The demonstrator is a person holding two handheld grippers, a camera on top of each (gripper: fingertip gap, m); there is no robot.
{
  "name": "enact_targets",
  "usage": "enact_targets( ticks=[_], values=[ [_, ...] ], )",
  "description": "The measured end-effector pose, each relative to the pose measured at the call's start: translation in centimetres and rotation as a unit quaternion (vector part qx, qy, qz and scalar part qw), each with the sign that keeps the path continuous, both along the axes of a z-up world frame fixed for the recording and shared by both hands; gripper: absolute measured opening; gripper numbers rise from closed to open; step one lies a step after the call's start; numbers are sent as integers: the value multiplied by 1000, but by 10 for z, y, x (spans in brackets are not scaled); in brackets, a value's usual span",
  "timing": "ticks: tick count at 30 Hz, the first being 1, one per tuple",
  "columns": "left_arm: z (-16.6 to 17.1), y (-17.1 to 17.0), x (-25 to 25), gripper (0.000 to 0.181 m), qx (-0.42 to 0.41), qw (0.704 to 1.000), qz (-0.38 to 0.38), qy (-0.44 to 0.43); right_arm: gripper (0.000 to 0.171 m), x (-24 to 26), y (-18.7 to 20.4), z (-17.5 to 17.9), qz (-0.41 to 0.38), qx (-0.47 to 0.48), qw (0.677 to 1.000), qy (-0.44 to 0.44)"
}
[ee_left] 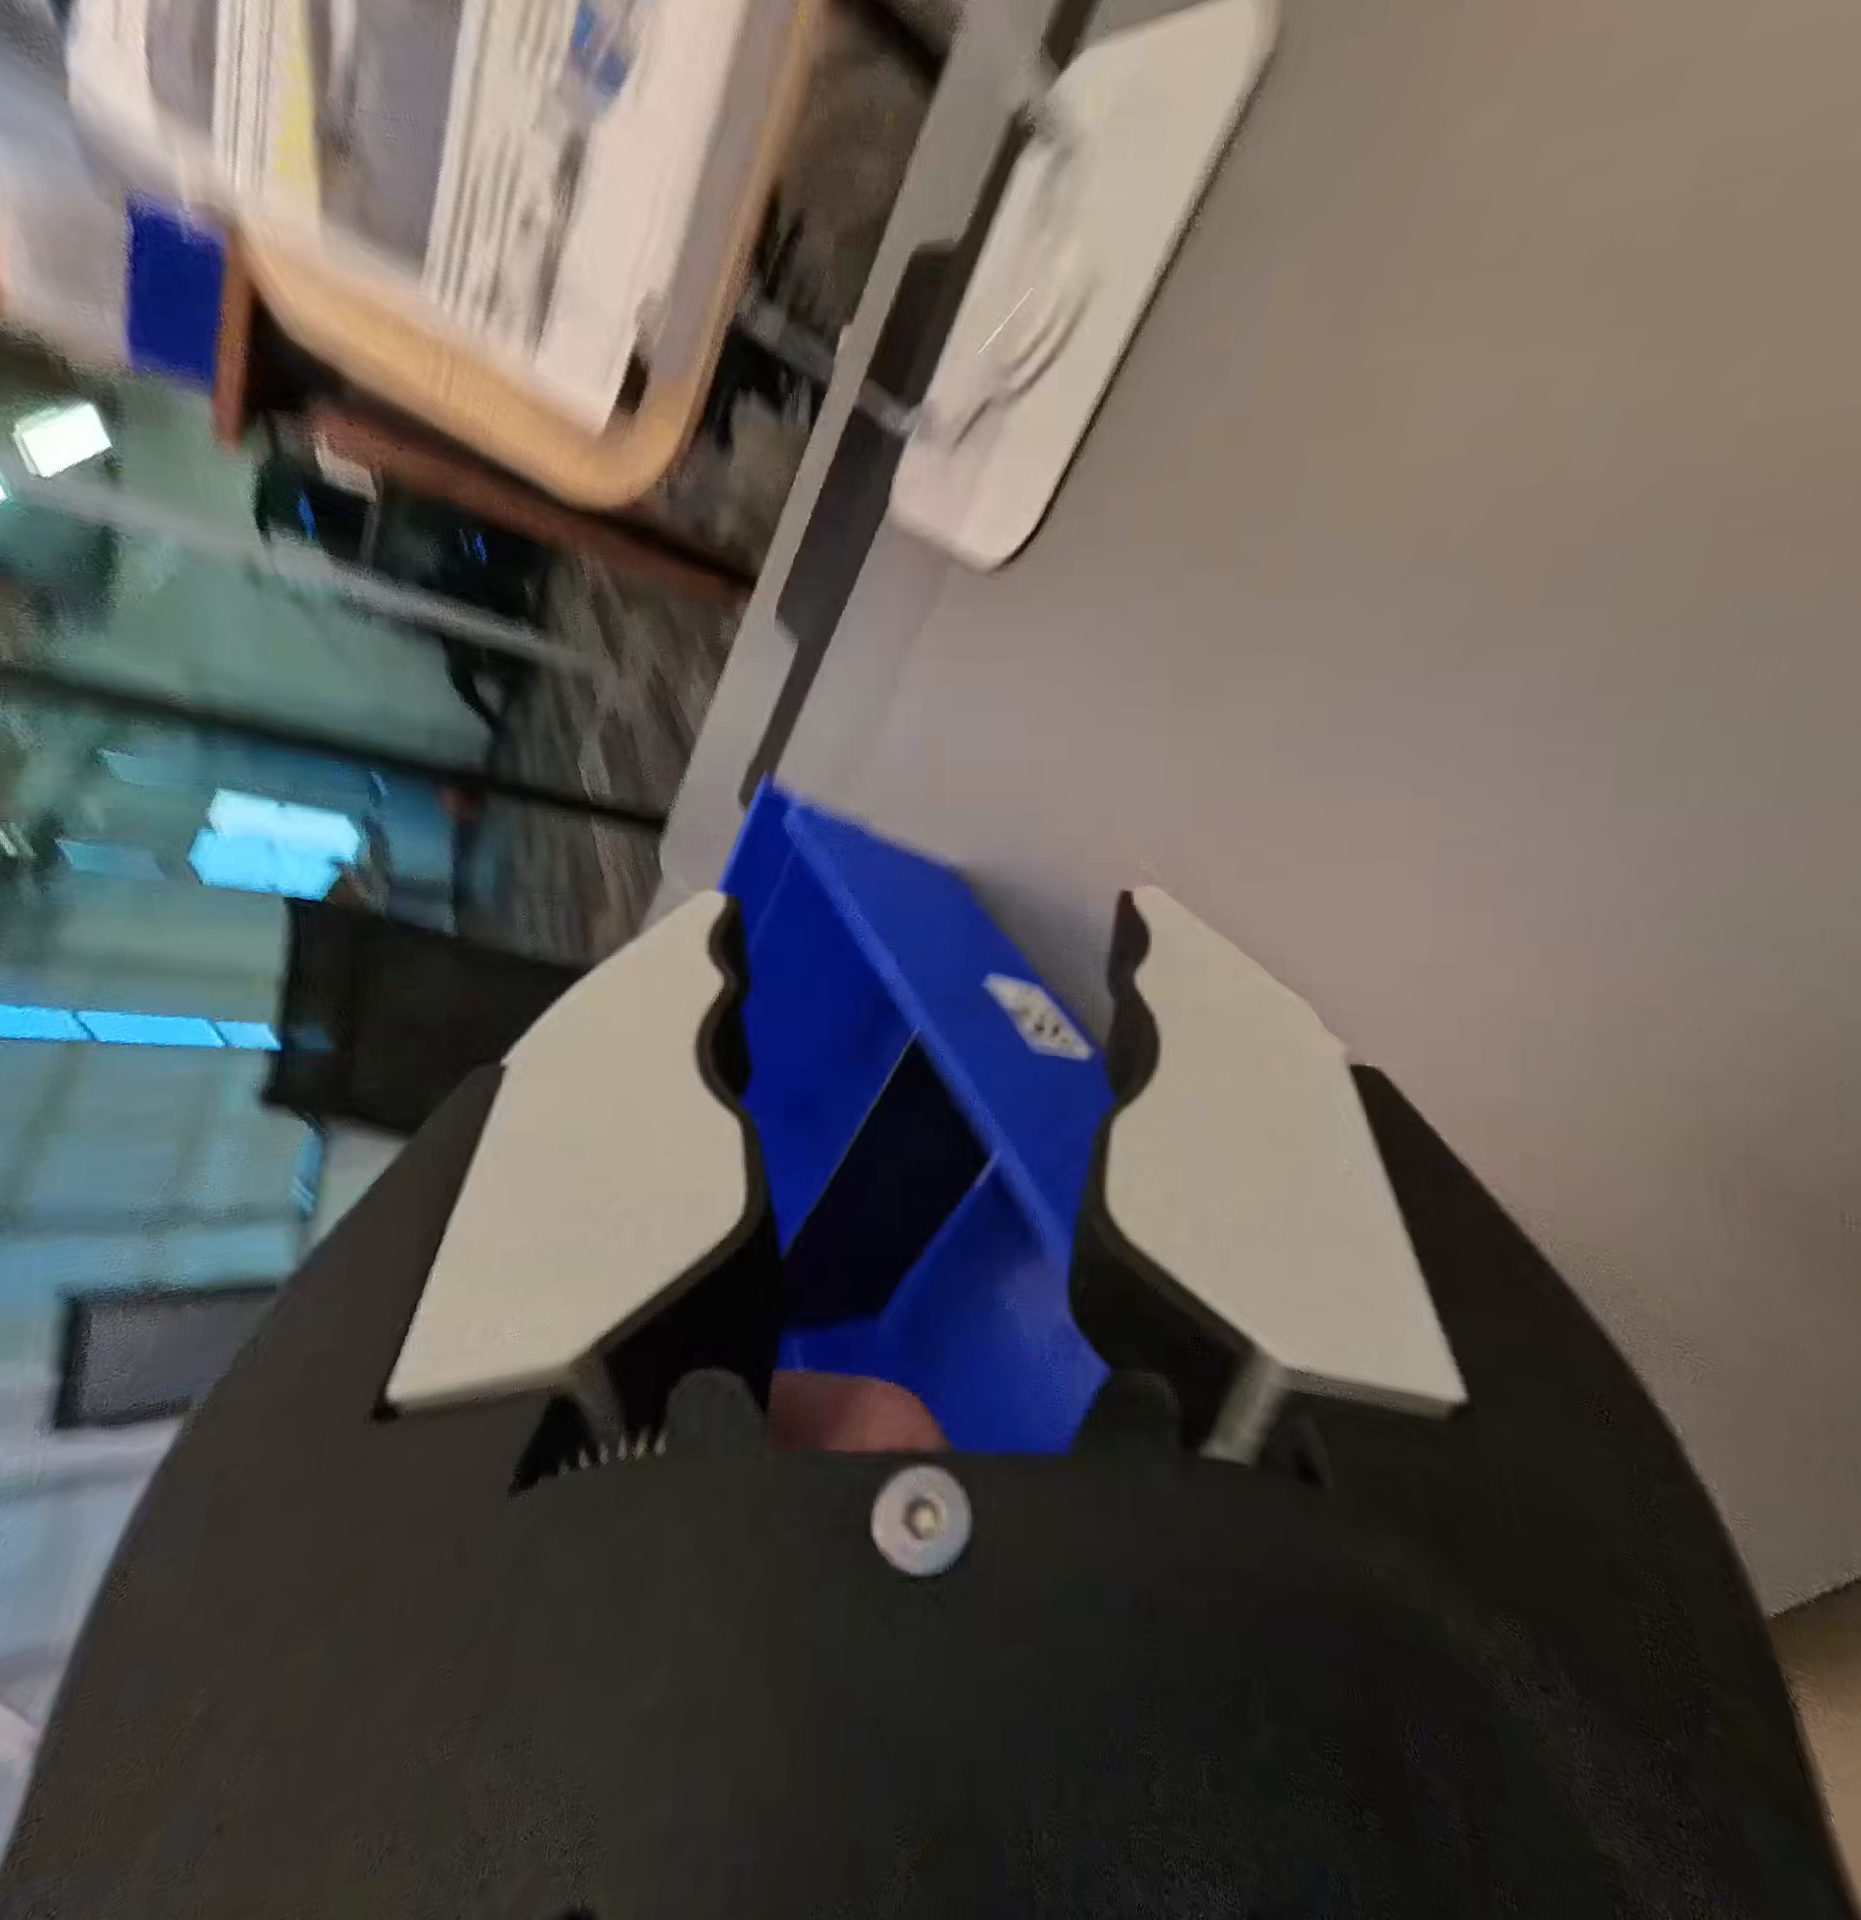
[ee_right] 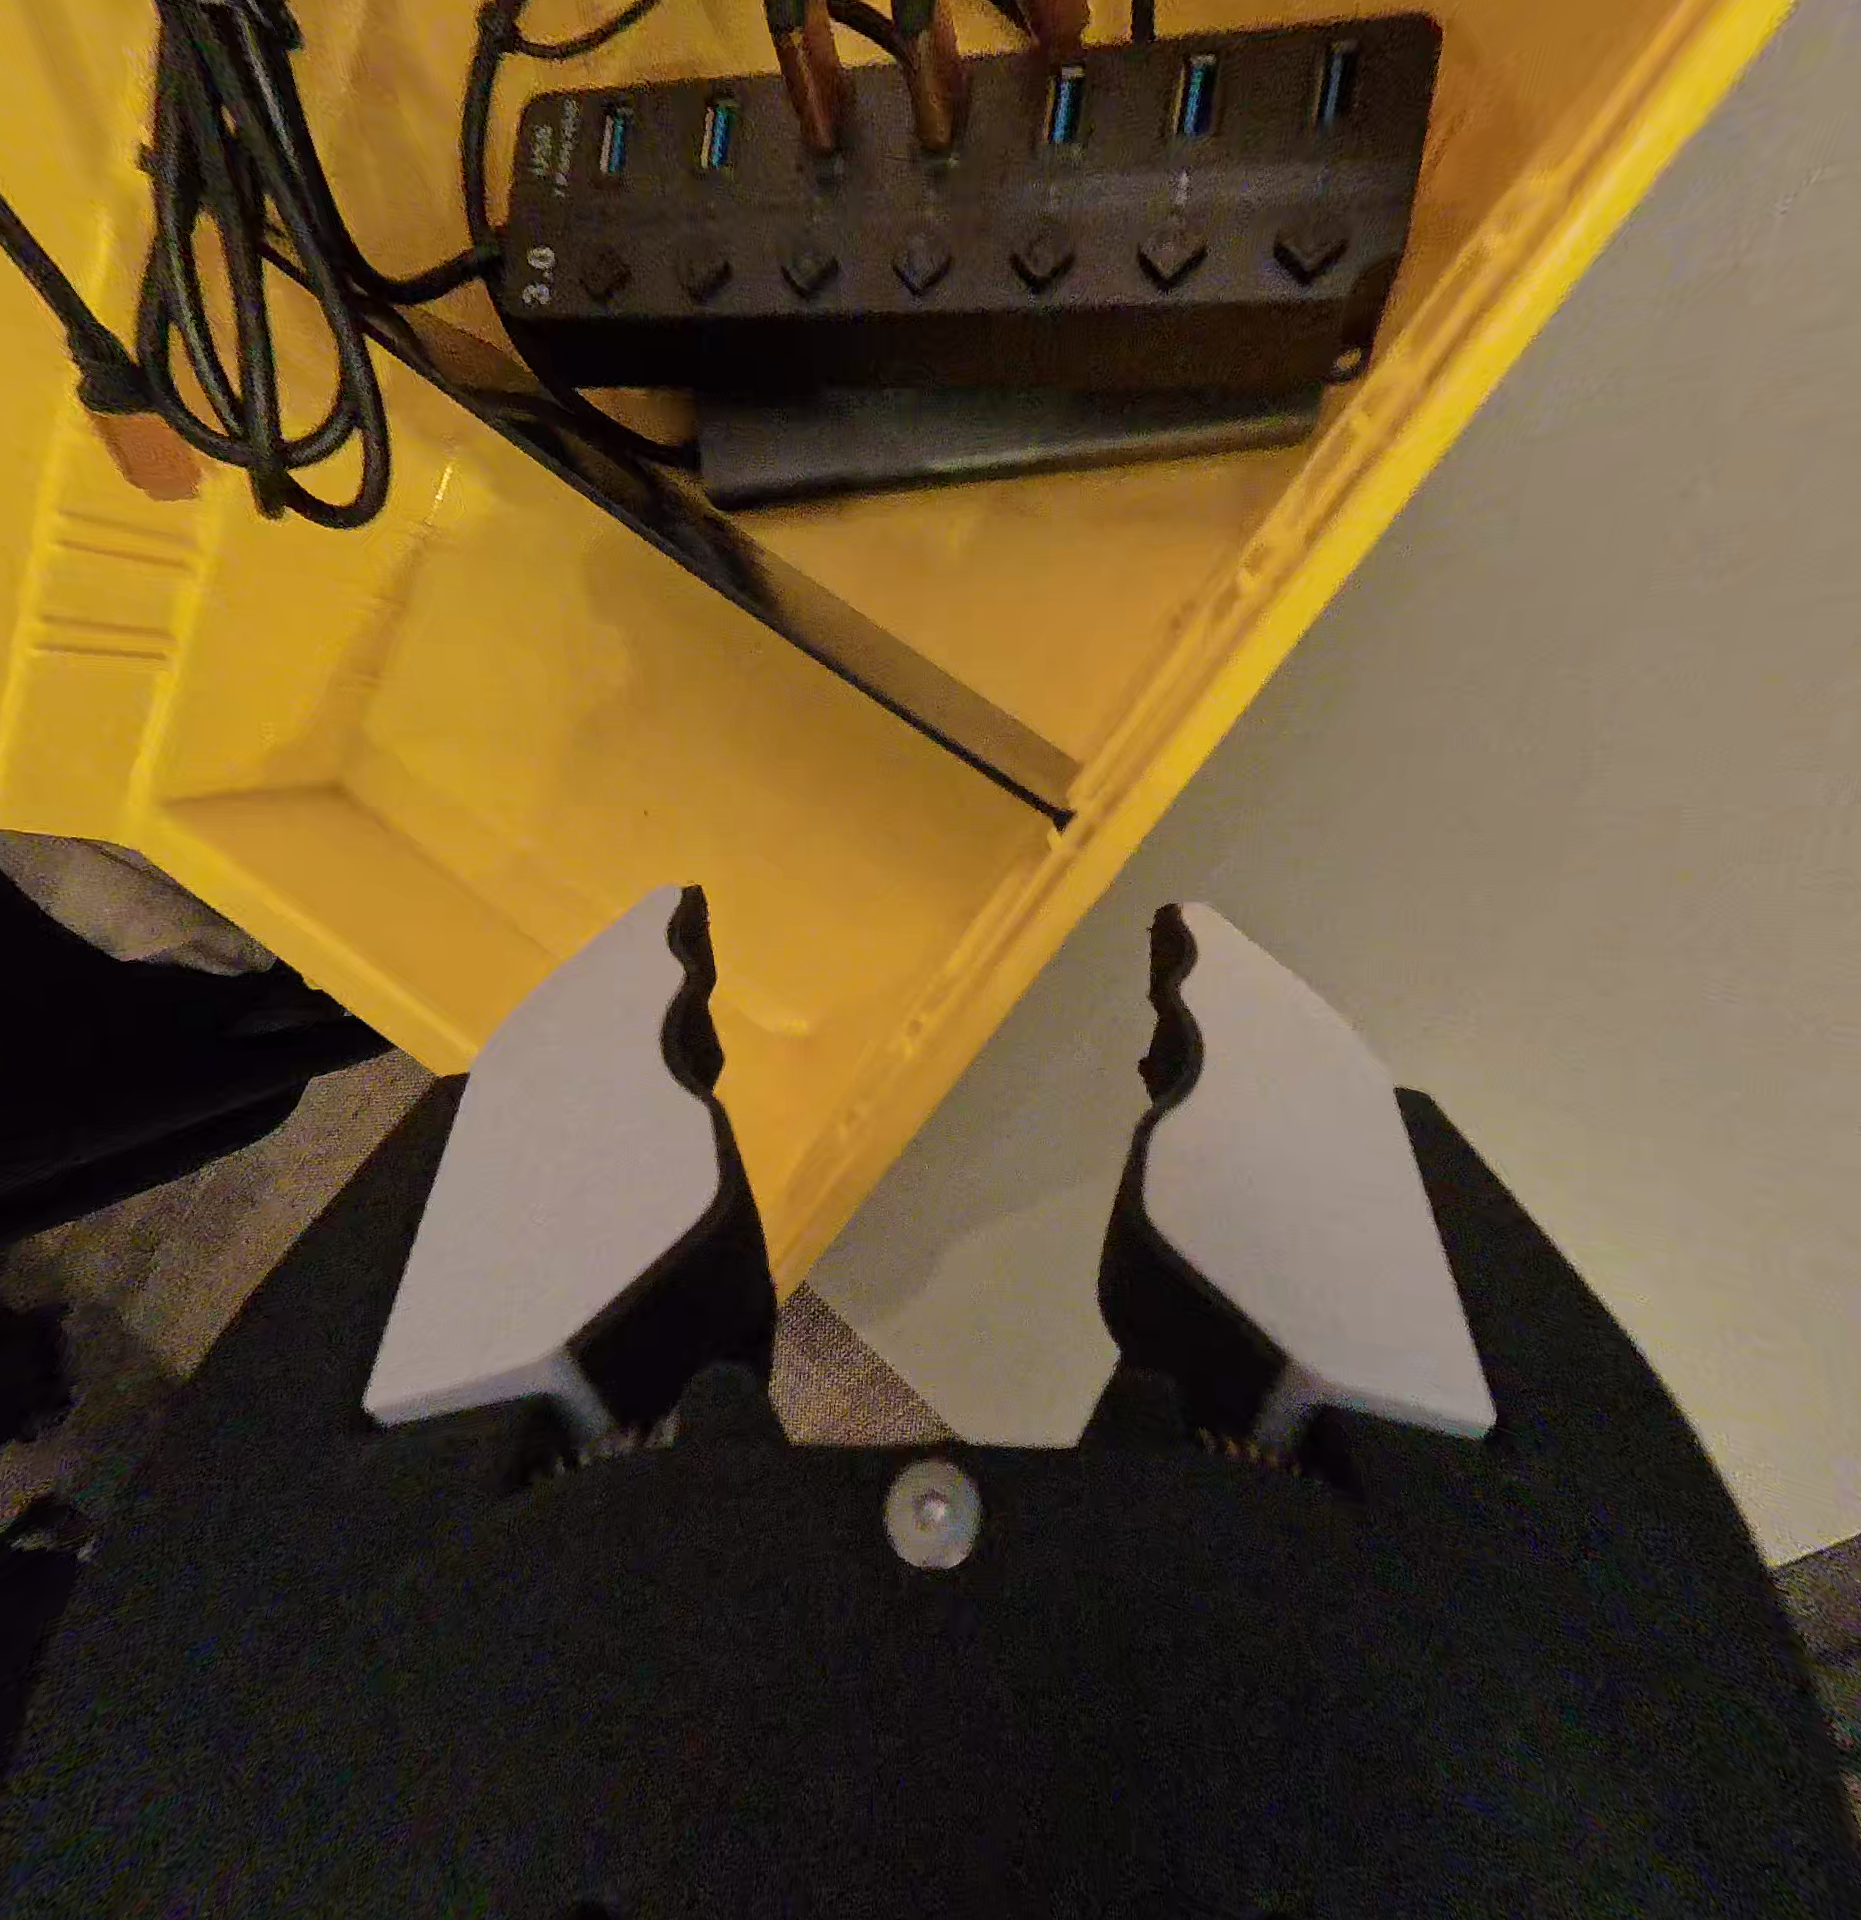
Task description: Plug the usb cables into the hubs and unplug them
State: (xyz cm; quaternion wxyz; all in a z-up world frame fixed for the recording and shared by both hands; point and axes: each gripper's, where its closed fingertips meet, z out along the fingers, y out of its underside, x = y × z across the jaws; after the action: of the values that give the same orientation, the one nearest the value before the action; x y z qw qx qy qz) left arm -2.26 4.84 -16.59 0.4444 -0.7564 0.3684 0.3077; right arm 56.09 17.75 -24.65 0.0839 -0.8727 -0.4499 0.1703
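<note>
In the right wrist view a black USB hub (ee_right: 957, 218) with several blue ports lies in a yellow bin (ee_right: 1248, 665). Two orange-brown plugs (ee_right: 874, 94) sit in its middle ports. A grey hub (ee_right: 999, 436) lies just below it. Black cables (ee_right: 251, 291) are coiled at the upper left, with a loose orange-brown plug (ee_right: 152, 457). My right gripper (ee_right: 931, 902) is open and empty above the bin's near rim. My left gripper (ee_left: 926, 904) is open, with a blue box (ee_left: 864, 1039) showing between its fingers; I cannot tell whether they touch it.
A long dark bar (ee_right: 801, 623) lies diagonally across the yellow bin. The white table (ee_right: 1528, 727) extends to the right of the bin. In the left wrist view a white pad (ee_left: 1071, 281) lies on the grey table (ee_left: 1477, 727) near its edge; the background is blurred. About 60 cm separates my left fingertips from my right. The left gripper is farther from the grey hub (ee_right: 999, 436), some 55 cm, than the right, some 12 cm.
</note>
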Motion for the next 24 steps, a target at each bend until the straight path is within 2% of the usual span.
enact_targets(
  ticks=[3,5,8,12,13,16,18,20,21,24],
  values=[
    [19,-6,-76,75,-7,993,93,-74,77,5,-10,-9,-13,-16,1000,21],
    [21,-14,-129,77,-9,985,155,-73,65,-5,-15,-9,-14,-22,998,49],
    [-11,-31,-188,84,-76,963,228,-119,48,-9,-10,-17,-45,-2,998,44],
    [-51,-48,-251,87,-93,935,304,-156,35,-19,-5,-16,-110,10,992,63],
    [-59,-50,-261,87,-95,930,313,-167,33,-23,-3,-16,-126,14,989,72],
    [-93,-57,-249,88,-172,909,292,-243,28,-37,-5,-19,-155,28,984,79],
    [-104,-62,-251,74,-197,910,292,-218,26,-48,-9,-18,-165,30,983,74],
    [-99,-63,-264,40,-186,918,303,-175,25,-57,-8,-19,-165,44,984,56],
    [-97,-62,-266,32,-187,918,304,-175,25,-65,-9,-20,-166,42,984,59],
    [-97,-59,-265,26,-178,914,296,-215,30,-94,-10,-18,-178,23,978,103]
  ],
)
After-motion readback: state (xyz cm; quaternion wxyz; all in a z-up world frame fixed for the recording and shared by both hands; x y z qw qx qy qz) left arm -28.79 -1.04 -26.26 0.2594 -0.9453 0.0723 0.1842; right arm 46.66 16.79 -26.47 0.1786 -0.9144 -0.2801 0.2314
